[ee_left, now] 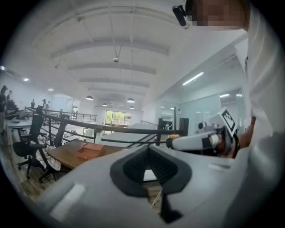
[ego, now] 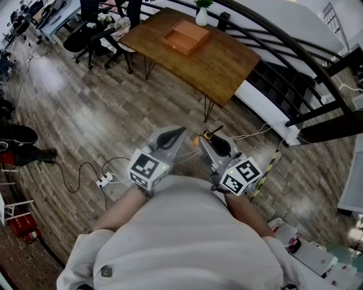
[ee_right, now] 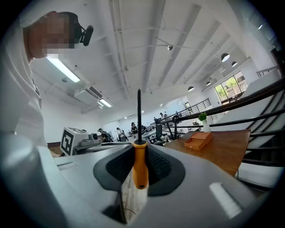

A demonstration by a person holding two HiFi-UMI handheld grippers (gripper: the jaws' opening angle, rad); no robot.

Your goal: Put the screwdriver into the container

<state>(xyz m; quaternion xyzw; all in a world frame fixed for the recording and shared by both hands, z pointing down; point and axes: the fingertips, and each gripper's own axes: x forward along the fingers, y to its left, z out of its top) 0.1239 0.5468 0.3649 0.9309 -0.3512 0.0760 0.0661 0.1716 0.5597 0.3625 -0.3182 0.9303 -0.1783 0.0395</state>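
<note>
**Right tool** [ego: 209,143]: jaws clamped on the orange handle of the screwdriver [ee_right: 140,165]. The shaft points forward, away from the body, probably to keep it steady on the approach.

**Left tool** [ee_left: 150,156]: jaws together, holding nothing.

**Container** [ego: 186,37]: a wooden box on the bench [ego: 227,65], well ahead of both tools. Its interior cannot be made out. The head view barely shows the screwdriver's shaft.

Bare wood floor [ego: 85,113] is lying open from 9 to 12 o'clock, up to the table [ego: 227,62]. Tabletop is showing free room around the wooden box [ego: 186,36]; a vase [ego: 202,16] is standing at the far edge. Railing [ego: 295,51] is blocking 1 to 3 o'clock; office chairs [ego: 91,34] are crowding 11.
</note>
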